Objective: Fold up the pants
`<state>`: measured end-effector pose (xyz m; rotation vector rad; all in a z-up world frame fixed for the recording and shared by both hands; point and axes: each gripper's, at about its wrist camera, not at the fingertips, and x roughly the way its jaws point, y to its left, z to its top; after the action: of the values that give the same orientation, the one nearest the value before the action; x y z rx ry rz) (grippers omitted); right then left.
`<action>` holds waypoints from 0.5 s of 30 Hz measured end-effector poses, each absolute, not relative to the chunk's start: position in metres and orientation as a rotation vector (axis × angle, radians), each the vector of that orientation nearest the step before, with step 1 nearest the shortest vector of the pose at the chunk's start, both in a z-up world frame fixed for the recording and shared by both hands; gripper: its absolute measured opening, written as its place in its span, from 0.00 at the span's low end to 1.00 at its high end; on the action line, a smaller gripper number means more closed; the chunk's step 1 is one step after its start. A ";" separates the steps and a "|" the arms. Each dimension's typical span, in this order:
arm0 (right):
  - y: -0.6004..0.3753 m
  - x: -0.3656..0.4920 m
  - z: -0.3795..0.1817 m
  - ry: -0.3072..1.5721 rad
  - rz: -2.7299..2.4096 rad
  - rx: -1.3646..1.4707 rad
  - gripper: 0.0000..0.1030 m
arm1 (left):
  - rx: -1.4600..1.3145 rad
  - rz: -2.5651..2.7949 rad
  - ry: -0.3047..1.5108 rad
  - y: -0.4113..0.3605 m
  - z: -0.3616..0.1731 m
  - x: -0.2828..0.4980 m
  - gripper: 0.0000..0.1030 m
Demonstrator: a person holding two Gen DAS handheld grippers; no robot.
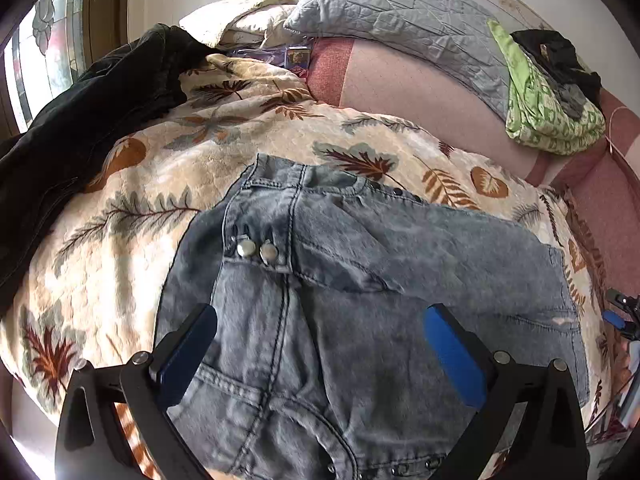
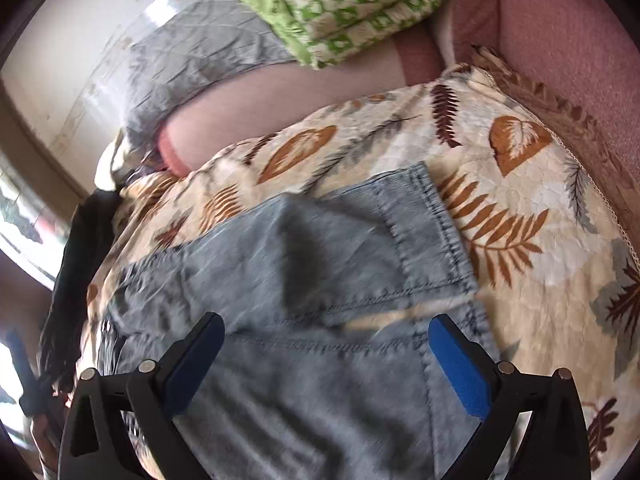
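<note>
Both claws, left [image 1: 320,320] and right [image 2: 326,330], hang spread apart above unlabelled pants [image 1: 360,280] on a leaf-print blanket [image 1: 120,208].

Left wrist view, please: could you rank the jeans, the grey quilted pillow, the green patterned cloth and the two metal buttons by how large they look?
1. Jeans, largest, though nearest the camera, which inflates them.
2. Grey quilted pillow.
3. Green patterned cloth.
4. Two metal buttons, smallest; the pair look alike in size.
</note>
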<state>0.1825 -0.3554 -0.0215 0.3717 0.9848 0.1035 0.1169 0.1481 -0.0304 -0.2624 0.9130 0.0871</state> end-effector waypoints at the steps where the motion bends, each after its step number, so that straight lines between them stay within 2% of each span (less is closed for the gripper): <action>1: -0.369 0.201 -0.027 1.004 0.089 0.390 0.98 | -0.272 0.097 0.923 0.157 -0.031 0.127 1.00; 2: -0.381 0.220 -0.031 1.023 0.074 0.393 0.96 | -0.288 0.094 0.932 0.165 -0.033 0.139 1.00; 4: -0.401 0.256 -0.042 1.070 0.037 0.415 0.78 | -0.314 0.090 0.961 0.179 -0.037 0.161 1.00; 5: -0.408 0.271 -0.046 1.085 0.029 0.427 0.75 | -0.327 0.092 0.972 0.185 -0.040 0.172 1.00; 12: -0.415 0.352 -0.072 1.180 -0.029 0.307 0.72 | -0.391 0.067 1.025 0.204 -0.059 0.244 1.00; 15: -0.413 0.368 -0.086 1.216 -0.021 0.290 0.58 | -0.403 0.042 1.037 0.204 -0.066 0.265 1.00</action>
<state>0.3680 -0.4130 -0.0856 0.2899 1.2163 -0.0207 0.2646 0.2043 -0.0658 -0.4034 1.0368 0.0419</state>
